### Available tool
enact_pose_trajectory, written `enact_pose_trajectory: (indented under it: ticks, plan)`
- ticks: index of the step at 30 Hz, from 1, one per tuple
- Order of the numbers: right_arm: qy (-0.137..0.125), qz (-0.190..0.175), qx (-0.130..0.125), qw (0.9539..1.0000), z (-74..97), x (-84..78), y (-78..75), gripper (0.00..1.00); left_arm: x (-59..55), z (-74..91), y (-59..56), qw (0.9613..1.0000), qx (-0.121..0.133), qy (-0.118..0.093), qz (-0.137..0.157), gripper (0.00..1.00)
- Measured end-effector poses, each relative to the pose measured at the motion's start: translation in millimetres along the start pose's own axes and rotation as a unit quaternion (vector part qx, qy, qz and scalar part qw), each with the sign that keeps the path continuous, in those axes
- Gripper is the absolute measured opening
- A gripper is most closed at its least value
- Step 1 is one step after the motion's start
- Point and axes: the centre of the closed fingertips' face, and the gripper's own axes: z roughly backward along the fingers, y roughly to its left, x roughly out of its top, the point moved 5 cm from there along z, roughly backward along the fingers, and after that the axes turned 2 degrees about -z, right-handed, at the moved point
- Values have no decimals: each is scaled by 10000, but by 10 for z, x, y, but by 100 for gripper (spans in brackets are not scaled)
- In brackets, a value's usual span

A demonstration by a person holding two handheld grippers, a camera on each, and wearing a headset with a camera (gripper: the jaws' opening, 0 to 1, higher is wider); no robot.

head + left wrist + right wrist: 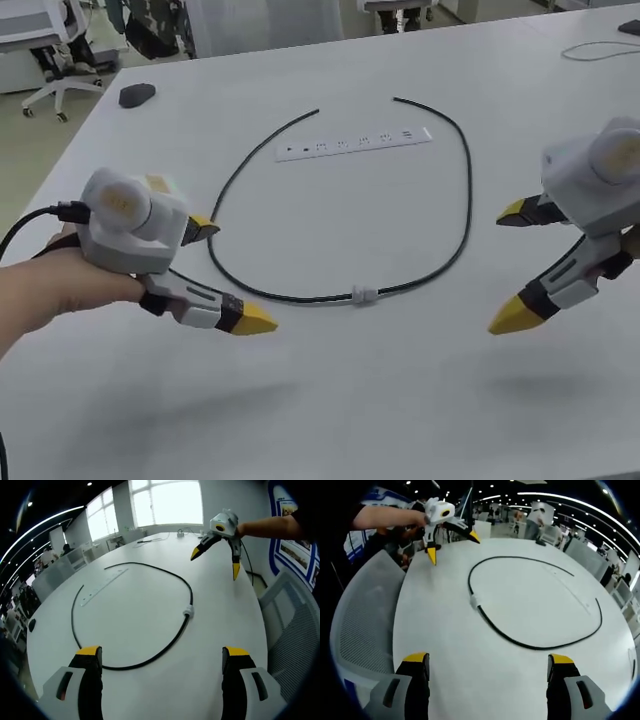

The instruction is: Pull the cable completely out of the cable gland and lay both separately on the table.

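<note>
The cable (468, 180) lies in an open loop on the bench (330, 400), still threaded through the white gland (364, 295) at the loop's near side. The left gripper (240, 275) hovers just left of the loop, jaws wide and empty. The right gripper (502, 269) hovers to its right, also wide and empty. A power strip (353, 143) lies inside the loop's far end.

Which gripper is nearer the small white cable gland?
Left, by a little. The left gripper hovers just left of the small white cable gland; the right gripper hovers farther off on its right.
</note>
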Motion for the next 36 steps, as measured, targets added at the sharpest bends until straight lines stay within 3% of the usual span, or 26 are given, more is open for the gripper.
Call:
enact_pose_trajectory:
  ticks: [3,5,10,14,18,22,26,27,29,32,36]
  plan:
    - [22,44,10,10000,-32,18,-5,99,-59,-14,55,9999,96,109,-4,100]
    - [15,94,-2,10000,-44,35,-20,99,-81,-18,43,9999,24,83,142,100]
    - [-27,60,30,10000,-79,68,-41,99,-113,-31,24,9998,-40,139,102,100]
    - [4,69,98,9999,-120,80,-21,99,-79,-40,15,9999,-66,49,149,100]
    - [-13,224,60,9997,-182,122,-22,99,-10,-40,14,10000,-13,-19,-32,86]
    - [6,212,158,9996,-254,168,-8,98,20,-69,-24,9998,-142,-120,110,90]
    - [-204,256,248,9992,-324,259,34,99,33,-81,-27,9997,-49,-148,-173,89]
    - [-236,272,286,9989,-345,276,51,98,54,-83,-13,9990,30,-281,-345,89]
    - [-181,326,345,9987,-389,286,76,91,19,-88,-30,9997,-5,-205,-165,89]
    - [-217,416,378,9982,-449,321,96,83,-9,-113,-84,9996,-78,-140,-219,86]
    - [-265,398,468,9978,-574,333,137,80,-9,-135,-162,9995,-127,-140,-234,87]
